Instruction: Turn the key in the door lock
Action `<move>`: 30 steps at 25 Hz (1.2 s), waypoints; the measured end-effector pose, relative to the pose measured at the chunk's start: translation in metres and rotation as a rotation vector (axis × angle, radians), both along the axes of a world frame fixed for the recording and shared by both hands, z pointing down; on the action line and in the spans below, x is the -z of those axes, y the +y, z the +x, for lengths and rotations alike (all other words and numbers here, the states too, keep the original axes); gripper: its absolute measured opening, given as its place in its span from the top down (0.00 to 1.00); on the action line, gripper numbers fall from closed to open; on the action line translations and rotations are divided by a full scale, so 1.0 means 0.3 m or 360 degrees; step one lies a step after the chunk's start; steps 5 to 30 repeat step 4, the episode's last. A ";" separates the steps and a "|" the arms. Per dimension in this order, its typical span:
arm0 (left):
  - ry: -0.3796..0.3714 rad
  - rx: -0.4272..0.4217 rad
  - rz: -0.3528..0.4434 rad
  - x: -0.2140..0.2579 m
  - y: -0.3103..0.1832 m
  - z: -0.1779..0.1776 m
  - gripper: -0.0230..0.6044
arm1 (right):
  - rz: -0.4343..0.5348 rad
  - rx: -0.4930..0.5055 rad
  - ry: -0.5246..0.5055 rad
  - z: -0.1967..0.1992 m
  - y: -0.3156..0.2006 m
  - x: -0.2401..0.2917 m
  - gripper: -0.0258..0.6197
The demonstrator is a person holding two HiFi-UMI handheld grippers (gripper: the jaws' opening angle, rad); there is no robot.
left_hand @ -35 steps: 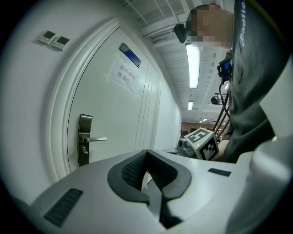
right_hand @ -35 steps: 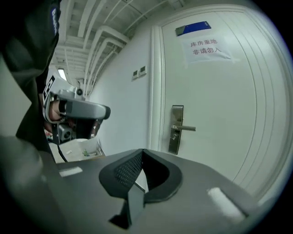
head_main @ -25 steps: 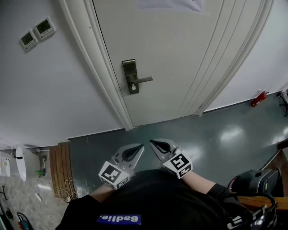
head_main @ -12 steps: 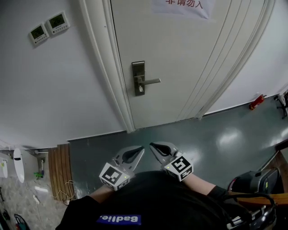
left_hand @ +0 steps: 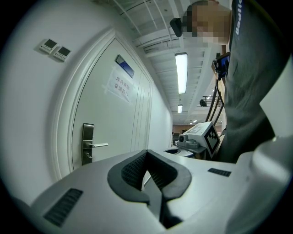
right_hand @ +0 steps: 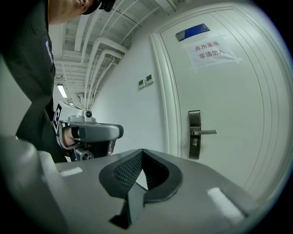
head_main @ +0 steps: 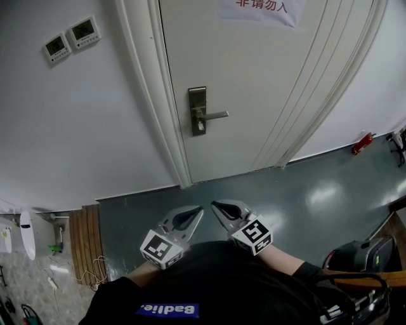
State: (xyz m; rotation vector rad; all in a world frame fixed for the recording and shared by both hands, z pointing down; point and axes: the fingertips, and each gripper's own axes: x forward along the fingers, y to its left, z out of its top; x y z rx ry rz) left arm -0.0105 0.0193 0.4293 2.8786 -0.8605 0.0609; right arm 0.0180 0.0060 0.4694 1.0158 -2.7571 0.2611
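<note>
The white door (head_main: pixel 254 82) carries a dark metal lock plate (head_main: pixel 198 111) with a lever handle (head_main: pixel 216 115), and a small key (head_main: pixel 200 126) hangs below the lever. In the head view both grippers are close to the person's chest, far short of the door. The left gripper (head_main: pixel 200 209) and the right gripper (head_main: pixel 214 204) are shut and empty, their tips almost meeting. The lock plate (left_hand: pixel 87 143) appears at the left in the left gripper view, beyond the left gripper (left_hand: pixel 146 153). In the right gripper view the lock plate (right_hand: pixel 194 134) lies right of the right gripper (right_hand: pixel 142 153).
Two wall control panels (head_main: pixel 70 37) hang left of the door frame. A paper notice (head_main: pixel 260 9) is stuck on the door. On the dark green floor (head_main: pixel 279 190) a red object (head_main: pixel 363 141) lies at the right. A wooden slat mat (head_main: pixel 84 241) is at the left, dark equipment (head_main: pixel 358 255) at the lower right.
In the head view the lock has shifted right and the paper notice has come into sight. Both grippers keep their place near the chest and stay shut.
</note>
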 end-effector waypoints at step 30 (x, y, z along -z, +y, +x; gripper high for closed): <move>0.0006 0.0005 0.0010 0.016 0.003 0.001 0.97 | -0.0005 0.0000 0.0009 0.002 0.003 -0.002 0.96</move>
